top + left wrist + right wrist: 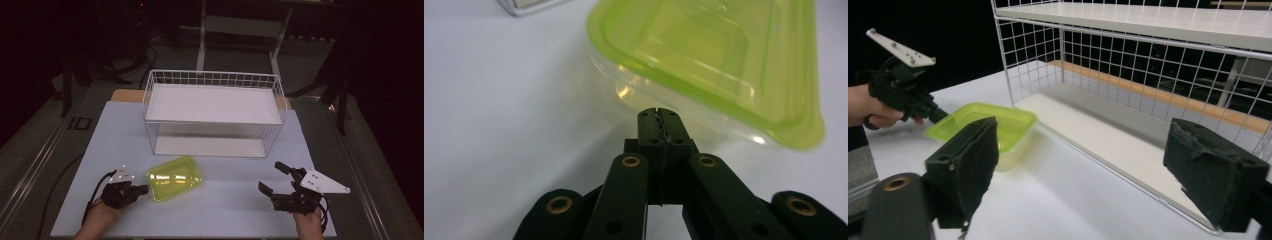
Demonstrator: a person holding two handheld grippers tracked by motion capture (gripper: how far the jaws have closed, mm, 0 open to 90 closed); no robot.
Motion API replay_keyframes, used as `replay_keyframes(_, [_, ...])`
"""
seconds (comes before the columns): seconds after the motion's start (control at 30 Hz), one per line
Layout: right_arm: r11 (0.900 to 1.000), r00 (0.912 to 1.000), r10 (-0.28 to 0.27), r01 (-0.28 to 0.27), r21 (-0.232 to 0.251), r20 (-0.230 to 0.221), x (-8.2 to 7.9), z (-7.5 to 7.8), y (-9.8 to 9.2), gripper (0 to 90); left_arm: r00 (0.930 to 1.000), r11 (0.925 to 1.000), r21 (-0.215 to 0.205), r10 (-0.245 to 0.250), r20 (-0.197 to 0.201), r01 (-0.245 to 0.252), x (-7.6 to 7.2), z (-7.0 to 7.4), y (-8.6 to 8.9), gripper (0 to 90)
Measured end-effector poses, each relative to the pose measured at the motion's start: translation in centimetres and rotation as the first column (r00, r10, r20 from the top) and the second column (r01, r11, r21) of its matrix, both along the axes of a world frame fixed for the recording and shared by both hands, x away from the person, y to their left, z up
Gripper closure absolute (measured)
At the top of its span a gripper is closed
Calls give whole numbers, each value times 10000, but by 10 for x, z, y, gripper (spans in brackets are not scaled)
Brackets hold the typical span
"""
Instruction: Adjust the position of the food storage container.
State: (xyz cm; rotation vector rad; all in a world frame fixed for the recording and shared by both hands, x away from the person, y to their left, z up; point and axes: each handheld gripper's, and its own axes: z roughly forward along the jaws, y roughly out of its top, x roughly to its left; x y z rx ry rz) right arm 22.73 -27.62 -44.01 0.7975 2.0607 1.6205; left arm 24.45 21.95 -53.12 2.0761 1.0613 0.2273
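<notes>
The yellow-green container (174, 178) looks like thin see-through plastic, smooth and shiny, with bright glints on its rim. The rack (214, 112) is white wire, thin like metal, with flat, dull white shelves. The table (225, 205) is pale, smooth and matt. A strip of light wood (1158, 96) shows behind the rack. The left gripper (658, 116) is smooth black plastic with small brass-colored rings. The right gripper (1098, 175) has rough, fuzzy black pads (970, 155).

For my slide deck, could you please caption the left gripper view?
Left tongs, shut, at the rim of a yellow-green plastic tub on the white table.
</notes>
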Motion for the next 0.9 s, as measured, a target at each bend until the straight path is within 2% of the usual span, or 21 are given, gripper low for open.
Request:
replay_keyframes(0.1, [9998,10000,-62,61,171,17,0,0,-2,139,10000,10000,8,26,-2,-26,8,0,-2,900])
replay_keyframes(0.33, [9998,9999,-133,133,140,8,0,-1,-4,139,9998,9997,96,209,-40,-209,24,-1,-9,900])
replay_keyframes(0.47, [9998,9999,-124,123,169,37,0,0,-4,139,9995,9995,-10,327,-56,-327,34,-1,-13,900])
replay_keyframes(0.67, [10000,10000,17,-17,47,85,0,0,-4,136,9996,9996,8,292,45,-292,47,0,-22,900])
replay_keyframes(0.77, [10000,9999,-17,17,-12,111,0,0,-4,131,9994,9994,139,327,95,-329,51,-1,-27,900])
replay_keyframes(0.9, [10000,10000,-28,28,14,92,0,0,-5,132,9990,9985,325,438,43,-439,47,-1,-22,900])
